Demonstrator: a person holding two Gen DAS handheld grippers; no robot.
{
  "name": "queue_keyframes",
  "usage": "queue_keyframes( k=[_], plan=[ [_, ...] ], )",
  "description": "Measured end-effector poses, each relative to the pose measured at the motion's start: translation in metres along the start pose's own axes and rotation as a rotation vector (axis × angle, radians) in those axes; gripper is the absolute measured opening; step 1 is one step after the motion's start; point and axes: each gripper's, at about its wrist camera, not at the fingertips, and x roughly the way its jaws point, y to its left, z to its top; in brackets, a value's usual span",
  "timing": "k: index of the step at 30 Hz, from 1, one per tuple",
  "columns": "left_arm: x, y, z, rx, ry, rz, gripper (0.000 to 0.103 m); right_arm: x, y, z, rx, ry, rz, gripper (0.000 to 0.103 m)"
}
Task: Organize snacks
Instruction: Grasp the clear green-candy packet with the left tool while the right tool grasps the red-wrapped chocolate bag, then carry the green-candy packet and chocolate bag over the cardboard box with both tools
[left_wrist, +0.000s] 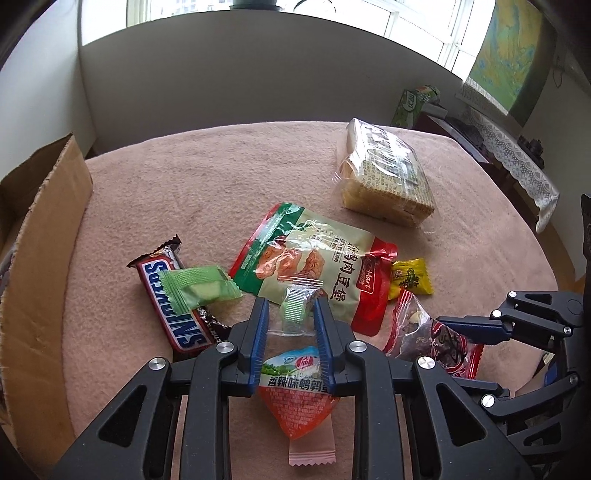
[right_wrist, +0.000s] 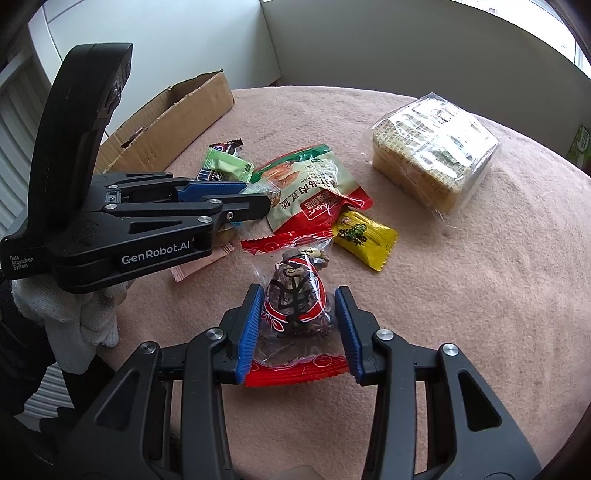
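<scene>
Centrally, the left gripper (left_wrist: 288, 306) is seen with its blue-padded fingers (left_wrist: 258, 332) set on either side of a small clear-and-green sachet (left_wrist: 295, 306), and the orange quail-egg packet (left_wrist: 301, 391) lies between the finger bases, nearer the camera. Whether the pads actually press the sachet cannot be told from the left wrist view, as a slight gap seems to remain on each side. From the right wrist view the same gripper (right_wrist: 258, 199) is seen side-on, held in a white-gloved hand (right_wrist: 85, 314), its tips at the sachet beside the large pouch.

The right gripper (right_wrist: 299, 302) is spread, its fingers (right_wrist: 251, 325) straddling a clear red-ended packet of dark snack (right_wrist: 295, 306); the left pad touches the wrapper, while the right pad stands just apart from it.

Just beyond the left gripper, a green-and-red pouch of chicken snack (left_wrist: 314, 266) lies flat on the pink tablecloth (left_wrist: 184, 184). To its left, a Snickers bar (left_wrist: 166, 295) is lain across by a green wrapped candy (left_wrist: 199, 288). To the right of the pouch, touching its red end, a yellow candy (left_wrist: 412, 280) is found. Farther back and well apart, a clear-wrapped block of crackers (left_wrist: 384, 173) rests on the cloth. At the left edge of the table, an open cardboard box (left_wrist: 40, 229) stands.
</scene>
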Motion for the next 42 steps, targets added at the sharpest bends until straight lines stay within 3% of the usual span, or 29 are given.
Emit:
queue_keyframes(
  k=[7, 16, 28, 42],
  plan=[
    [-0.015, 0.003, -0.002, -0.045, -0.04, 0.001, 0.023, -0.016, -0.001, -0.002, 0.015, -0.029, -0.009, 0.04],
    [-0.068, 0.027, -0.008, -0.122, -0.15, -0.005, 0.023, -0.045, 0.017, 0.015, -0.011, -0.103, -0.001, 0.04],
    [-0.128, 0.08, -0.029, -0.189, -0.248, 0.18, 0.023, -0.046, 0.066, 0.063, -0.099, -0.164, 0.034, 0.04],
    [-0.156, 0.141, -0.05, -0.286, -0.288, 0.288, 0.023, -0.009, 0.14, 0.12, -0.193, -0.187, 0.113, 0.04]
  ],
)
